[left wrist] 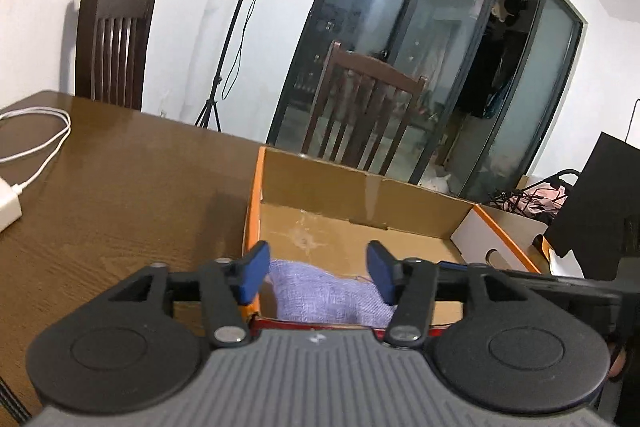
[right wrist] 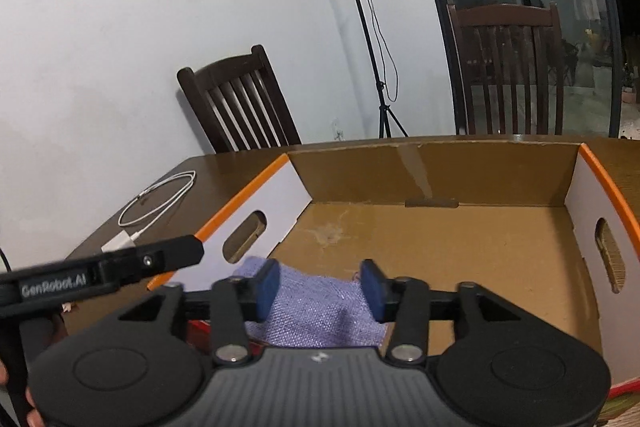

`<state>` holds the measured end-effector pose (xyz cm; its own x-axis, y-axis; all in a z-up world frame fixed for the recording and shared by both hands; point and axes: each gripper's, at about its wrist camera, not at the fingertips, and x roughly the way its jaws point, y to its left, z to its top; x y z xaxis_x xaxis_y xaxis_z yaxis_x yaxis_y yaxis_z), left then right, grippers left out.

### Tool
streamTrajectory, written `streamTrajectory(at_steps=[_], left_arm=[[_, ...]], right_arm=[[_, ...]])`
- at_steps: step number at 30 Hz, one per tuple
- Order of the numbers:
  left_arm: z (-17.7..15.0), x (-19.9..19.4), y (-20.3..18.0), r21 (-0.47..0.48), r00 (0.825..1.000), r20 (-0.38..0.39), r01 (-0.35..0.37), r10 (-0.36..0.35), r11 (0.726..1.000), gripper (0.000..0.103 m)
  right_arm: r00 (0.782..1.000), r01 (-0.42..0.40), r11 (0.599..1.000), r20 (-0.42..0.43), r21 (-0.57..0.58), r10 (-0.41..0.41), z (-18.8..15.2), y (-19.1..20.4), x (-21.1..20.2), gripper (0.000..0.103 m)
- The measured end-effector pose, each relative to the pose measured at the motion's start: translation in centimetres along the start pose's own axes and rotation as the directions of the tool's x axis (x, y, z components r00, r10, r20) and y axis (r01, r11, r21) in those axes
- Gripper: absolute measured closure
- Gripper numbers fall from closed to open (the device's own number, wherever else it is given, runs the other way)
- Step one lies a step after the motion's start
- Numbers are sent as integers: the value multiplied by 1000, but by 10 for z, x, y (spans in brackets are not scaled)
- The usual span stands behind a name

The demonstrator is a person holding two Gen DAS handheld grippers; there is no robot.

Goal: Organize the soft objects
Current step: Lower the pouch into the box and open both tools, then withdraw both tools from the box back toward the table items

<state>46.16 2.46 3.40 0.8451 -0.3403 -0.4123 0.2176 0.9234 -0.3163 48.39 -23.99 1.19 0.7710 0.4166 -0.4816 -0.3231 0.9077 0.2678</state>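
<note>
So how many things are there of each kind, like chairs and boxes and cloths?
Dark wooden slat-back chairs: 2 (chair by the white wall, chair by the glass door)
Open cardboard box with orange rim: 1
Folded purple woven cloth in the box: 1
White charging cable: 1
Black lamp stand: 1
Total: 6

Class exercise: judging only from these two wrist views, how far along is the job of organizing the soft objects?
Done: the purple cloth lies inside the cardboard box, at its near end. In hand: nothing; the left gripper and right gripper both stand open over the cloth, pads clear of it. Left: no other soft object shows here, so any remainder cannot be judged.
</note>
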Motion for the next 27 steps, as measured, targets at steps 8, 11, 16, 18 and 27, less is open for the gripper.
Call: streamTrajectory(at_steps=[8, 11, 16, 18, 27], left_arm=[[12, -65, -21, 29, 992, 129, -17, 13, 999, 32], [10, -105, -35, 57, 987, 161, -27, 17, 998, 31], [4, -177, -65, 141, 972, 235, -35, 1, 989, 21], [-6, -204, -75, 170, 964, 264, -31, -15, 985, 17], [-86, -299, -110, 244, 949, 313, -52, -28, 968, 2]], right_arm=[[991, 35, 998, 129, -42, -30, 14, 10, -58, 48], [974, 76, 993, 218, -85, -56, 7, 21, -112, 42], [952, 144, 975, 291, -172, -89, -12, 42, -195, 32], [942, 166, 968, 322, -190, -98, -21, 50, -225, 24], [911, 254, 937, 386, -241, -147, -103, 81, -325, 17]])
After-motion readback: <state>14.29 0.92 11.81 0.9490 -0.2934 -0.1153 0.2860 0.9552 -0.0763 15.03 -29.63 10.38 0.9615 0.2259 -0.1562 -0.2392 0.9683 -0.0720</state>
